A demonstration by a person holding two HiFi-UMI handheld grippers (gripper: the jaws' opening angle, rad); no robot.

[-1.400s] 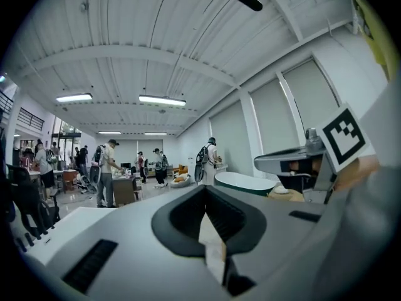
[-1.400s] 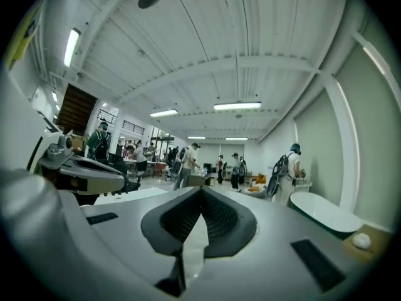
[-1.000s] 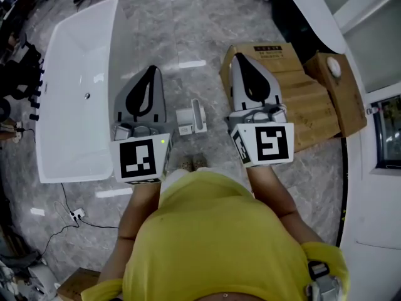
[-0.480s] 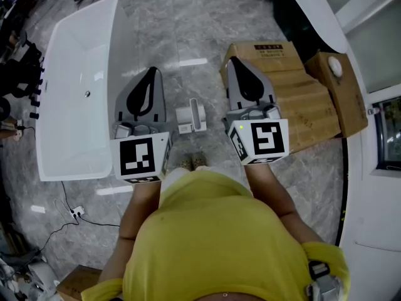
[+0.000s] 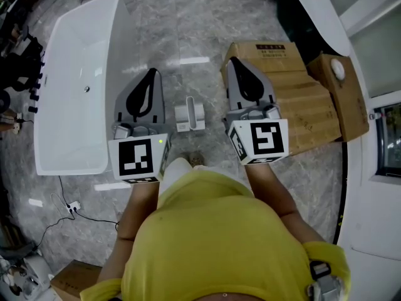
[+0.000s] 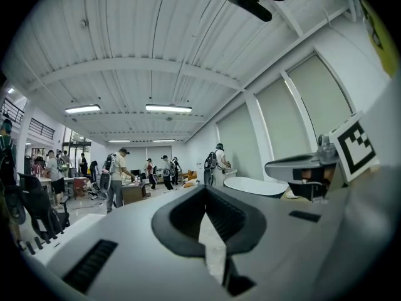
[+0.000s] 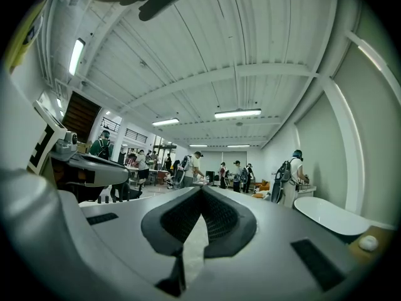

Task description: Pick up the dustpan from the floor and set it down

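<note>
The dustpan (image 5: 190, 115), white and grey, lies on the grey marble floor in the head view, between my two grippers and well below them. My left gripper (image 5: 152, 71) is held level to its left, jaws together with nothing between them; its tips (image 6: 205, 188) meet in the left gripper view. My right gripper (image 5: 233, 60) points level to the dustpan's right, over the edge of a cardboard box, also shut and empty, tips (image 7: 202, 189) touching. Neither gripper view shows the dustpan.
A long white bathtub (image 5: 78, 83) stands on the left. Flat cardboard boxes (image 5: 301, 99) lie on the right, with a curved white tub rim (image 5: 316, 17) beyond them. A cable and power strip (image 5: 72, 205) lie at lower left. Several people stand far down the hall (image 6: 116, 174).
Both grippers have sunk a little, still level and shut. The dustpan stays where it lay on the floor; the head view has shifted slightly.
</note>
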